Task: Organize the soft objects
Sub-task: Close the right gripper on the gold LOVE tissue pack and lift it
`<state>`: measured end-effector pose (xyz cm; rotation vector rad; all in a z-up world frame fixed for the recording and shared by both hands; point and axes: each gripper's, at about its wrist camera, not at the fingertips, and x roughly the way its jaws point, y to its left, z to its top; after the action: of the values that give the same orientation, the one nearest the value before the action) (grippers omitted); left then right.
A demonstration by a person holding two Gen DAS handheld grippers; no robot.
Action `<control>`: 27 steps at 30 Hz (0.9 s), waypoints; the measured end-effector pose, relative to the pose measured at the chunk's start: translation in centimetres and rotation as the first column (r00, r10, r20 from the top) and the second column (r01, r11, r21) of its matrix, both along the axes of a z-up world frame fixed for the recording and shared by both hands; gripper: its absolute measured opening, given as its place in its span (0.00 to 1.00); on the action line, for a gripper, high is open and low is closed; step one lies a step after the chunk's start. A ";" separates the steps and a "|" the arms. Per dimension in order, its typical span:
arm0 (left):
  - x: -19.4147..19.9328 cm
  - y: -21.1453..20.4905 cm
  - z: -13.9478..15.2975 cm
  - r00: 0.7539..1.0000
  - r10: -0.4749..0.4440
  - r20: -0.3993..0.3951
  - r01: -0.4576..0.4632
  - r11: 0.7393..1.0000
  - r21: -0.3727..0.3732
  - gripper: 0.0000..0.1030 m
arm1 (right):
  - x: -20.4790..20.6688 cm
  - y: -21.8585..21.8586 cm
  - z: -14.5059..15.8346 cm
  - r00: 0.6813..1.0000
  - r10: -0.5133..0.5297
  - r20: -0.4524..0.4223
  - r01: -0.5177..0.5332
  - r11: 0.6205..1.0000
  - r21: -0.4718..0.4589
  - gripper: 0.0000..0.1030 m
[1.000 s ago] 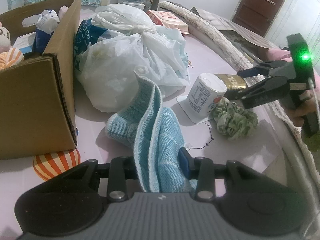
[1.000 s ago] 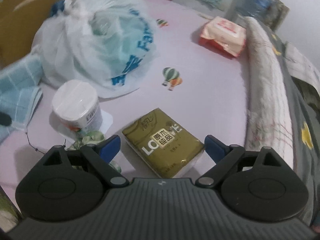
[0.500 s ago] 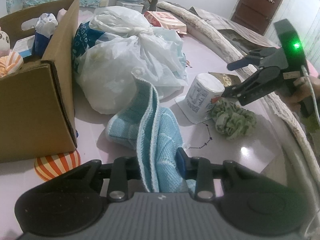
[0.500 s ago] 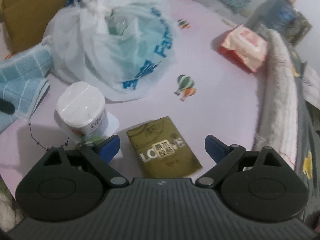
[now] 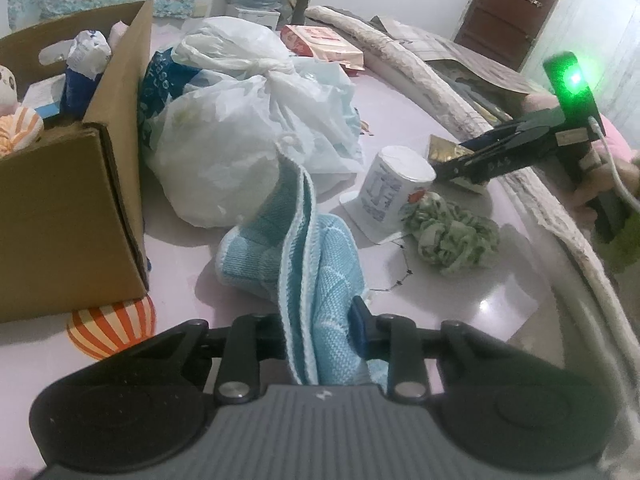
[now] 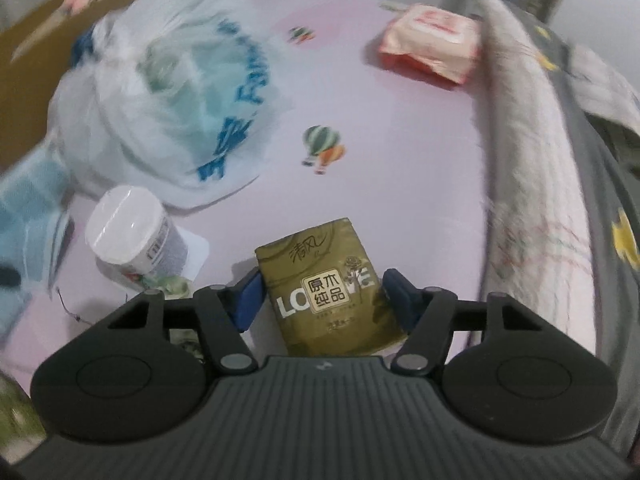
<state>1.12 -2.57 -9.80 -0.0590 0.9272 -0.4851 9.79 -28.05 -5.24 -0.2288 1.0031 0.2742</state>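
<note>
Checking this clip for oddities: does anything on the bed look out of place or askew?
Yes. A white cup stands upside down on its peeled lid, a hard item among soft things, touching the green scrunchie. The blue towel hangs bunched in the left gripper.

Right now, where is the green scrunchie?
In the left wrist view the green scrunchie lies right of centre on the pink sheet, against the white cup and right of the blue towel.
</note>
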 end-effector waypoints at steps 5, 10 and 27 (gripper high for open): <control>-0.4 0.0 0.1 1.000 -0.012 -0.017 0.011 1.000 -0.029 0.26 | -1.6 -3.3 1.1 0.989 -0.146 0.022 0.140 0.976 0.164 0.60; -0.7 0.4 0.5 0.999 -0.022 -0.037 0.019 0.997 -0.080 0.25 | -3.5 -6.1 1.7 0.968 -0.250 0.024 0.230 0.919 0.321 0.60; -2.8 0.5 6.5 0.994 -0.104 0.032 0.109 0.942 -0.318 0.25 | -6.1 -7.8 7.1 0.944 -0.319 0.081 0.152 0.641 0.752 0.59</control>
<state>-1.64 -2.10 -3.29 -0.3011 0.8323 -0.7333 3.66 -35.82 1.81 0.6195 0.6298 0.3872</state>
